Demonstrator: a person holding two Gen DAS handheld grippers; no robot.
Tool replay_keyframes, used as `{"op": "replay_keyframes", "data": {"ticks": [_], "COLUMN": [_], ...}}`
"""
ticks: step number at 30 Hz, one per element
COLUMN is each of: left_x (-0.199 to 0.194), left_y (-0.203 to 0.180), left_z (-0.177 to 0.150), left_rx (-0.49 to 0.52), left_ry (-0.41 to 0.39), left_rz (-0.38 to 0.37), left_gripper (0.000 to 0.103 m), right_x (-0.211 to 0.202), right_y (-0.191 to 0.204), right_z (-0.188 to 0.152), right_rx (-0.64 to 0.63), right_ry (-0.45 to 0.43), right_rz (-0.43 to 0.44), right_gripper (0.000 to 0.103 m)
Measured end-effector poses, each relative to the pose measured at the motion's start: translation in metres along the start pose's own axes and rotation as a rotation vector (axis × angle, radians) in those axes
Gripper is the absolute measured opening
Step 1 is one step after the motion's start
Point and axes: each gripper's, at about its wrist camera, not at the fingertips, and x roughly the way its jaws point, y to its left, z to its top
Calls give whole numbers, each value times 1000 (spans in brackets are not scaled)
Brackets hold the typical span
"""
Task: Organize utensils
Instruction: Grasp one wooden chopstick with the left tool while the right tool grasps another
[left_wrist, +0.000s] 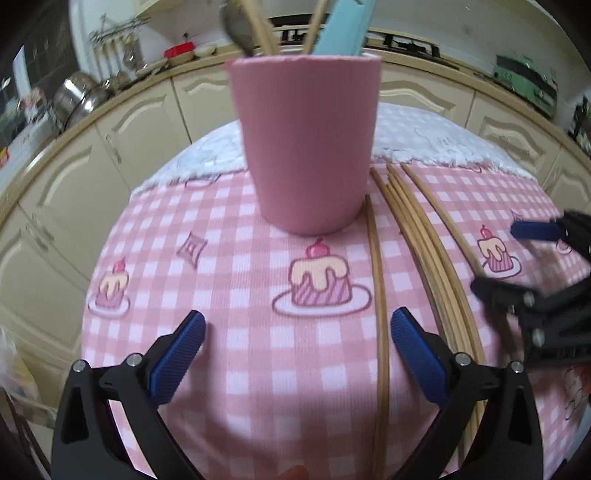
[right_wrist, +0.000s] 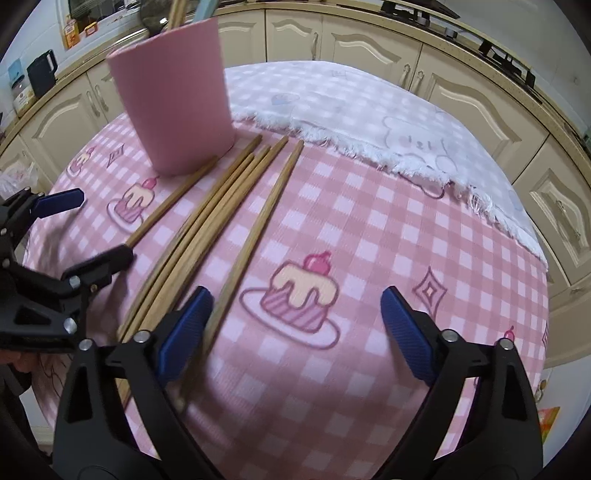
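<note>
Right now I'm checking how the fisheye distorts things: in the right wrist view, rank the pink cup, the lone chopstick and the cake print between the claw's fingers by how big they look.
1. Pink cup, largest.
2. Lone chopstick, longest but thin.
3. Cake print, smallest, though nearness enlarges it.

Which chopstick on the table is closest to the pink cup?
The lone chopstick lying by itself on the cup's side of the bundle. Its far tip reaches the base of the pink cup; the other chopsticks lie farther away.
</note>
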Motion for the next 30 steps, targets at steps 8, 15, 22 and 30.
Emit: {"op": "replay_keyframes", "data": {"ticks": [8,15,22,30], "left_x": [12,14,13,1], "left_y": [-11,-20,-28,-27], "left_z": [26,34,39,24], "left_rx": [67,95,117,86], "left_ry": [70,89,84,52], "left_rz": [-80,-97,-145,-147], "left_gripper": [80,74,29,5], "right_x": [12,8,12,-13], "right_y": [1,-4,5,-20], "right_z": [32,28,33,-2], "right_rx": [12,-43,-52,59], "right_ry": [1,42,25,-34], "right_rz": [4,52,52,234], "right_gripper": [35,28,14,6]}}
